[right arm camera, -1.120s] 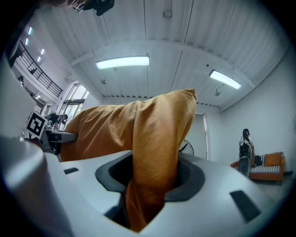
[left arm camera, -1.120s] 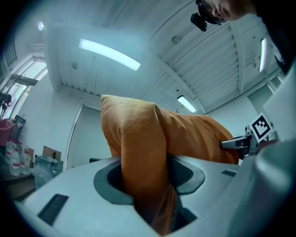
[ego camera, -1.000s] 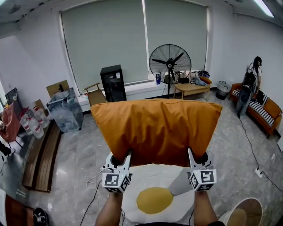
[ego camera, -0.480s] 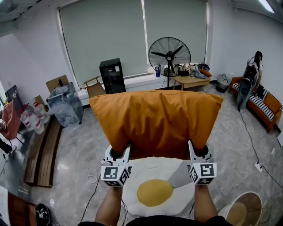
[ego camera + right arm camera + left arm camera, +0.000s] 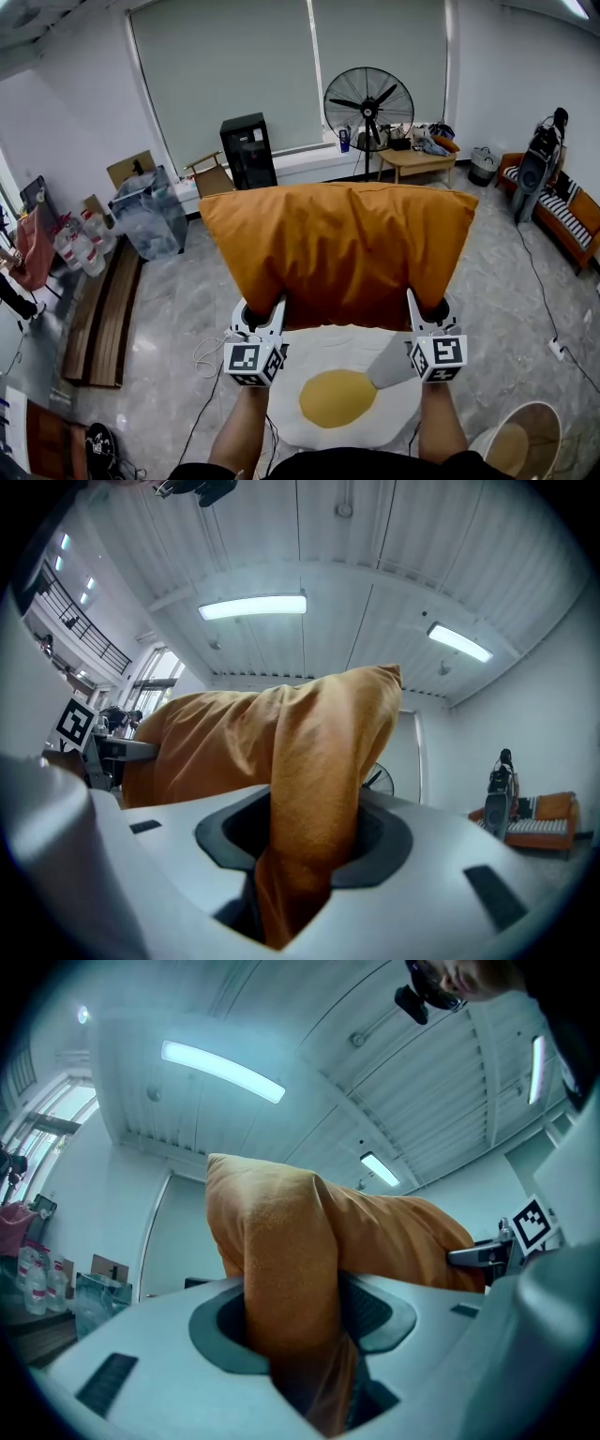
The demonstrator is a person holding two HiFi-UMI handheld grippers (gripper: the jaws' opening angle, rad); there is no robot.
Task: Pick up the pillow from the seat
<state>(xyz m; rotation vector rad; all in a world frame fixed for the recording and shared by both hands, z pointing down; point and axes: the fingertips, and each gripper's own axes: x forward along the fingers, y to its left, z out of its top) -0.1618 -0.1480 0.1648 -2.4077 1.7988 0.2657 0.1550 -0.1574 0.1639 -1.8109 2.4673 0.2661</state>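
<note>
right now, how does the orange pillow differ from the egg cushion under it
The pillow is plain orange and rectangular; the egg cushion is white with a yellow centre and rounded. The pillow is held up in the air, with the left claw and right claw each shut on a lower corner; the egg cushion lies flat below, untouched. Both look soft and stuffed.

The left forearm [image 5: 242, 427] and the right forearm [image 5: 441, 422] are bare and stretched forward side by side, roughly parallel. The left gripper [image 5: 261, 319] is held at the lower left corner of the orange pillow [image 5: 342, 253], with its jaws clamped on a bunched fold of the fabric. The right gripper [image 5: 428, 314] is held at the pillow's lower right corner, level with the left one, and its jaws are likewise pressed onto a fold of fabric.
</note>
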